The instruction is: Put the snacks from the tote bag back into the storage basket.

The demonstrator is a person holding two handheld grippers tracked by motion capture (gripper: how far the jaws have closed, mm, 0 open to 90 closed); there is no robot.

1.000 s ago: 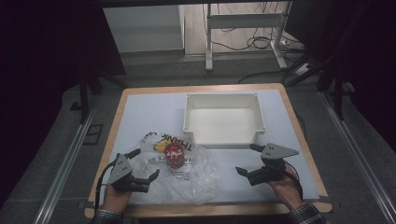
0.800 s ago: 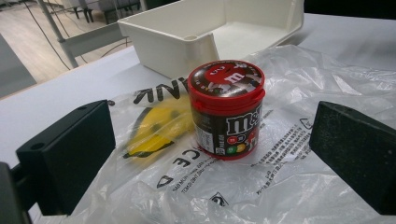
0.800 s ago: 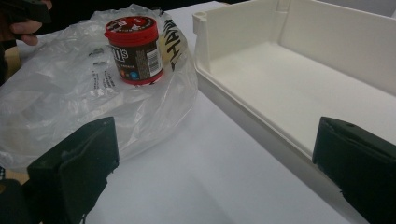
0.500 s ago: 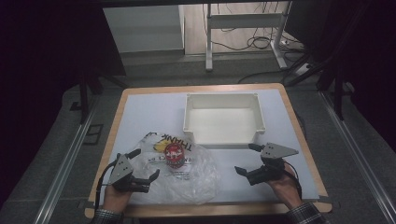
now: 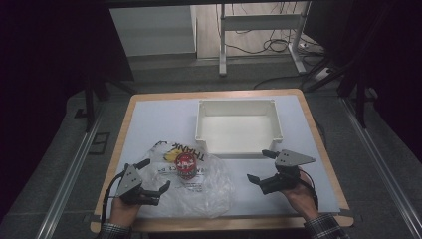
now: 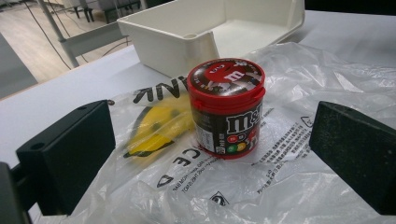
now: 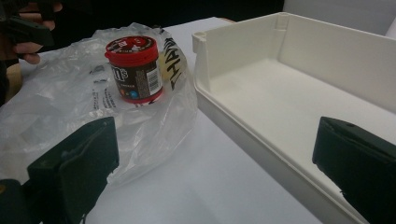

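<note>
Nothing seems to have shifted: both my grippers (image 5: 152,178) (image 5: 261,167) stay wide open, the candy tub (image 5: 185,166) ungrabbed.

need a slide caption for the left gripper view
Open left tongs face an upright red-lidded candy tub on a clear plastic bag, with an empty white bin behind.

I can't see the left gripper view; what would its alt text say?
A red-lidded candy tub stands upright on a crumpled clear plastic bag, framed by two open black jaws. Behind it sits an empty white bin.
</note>
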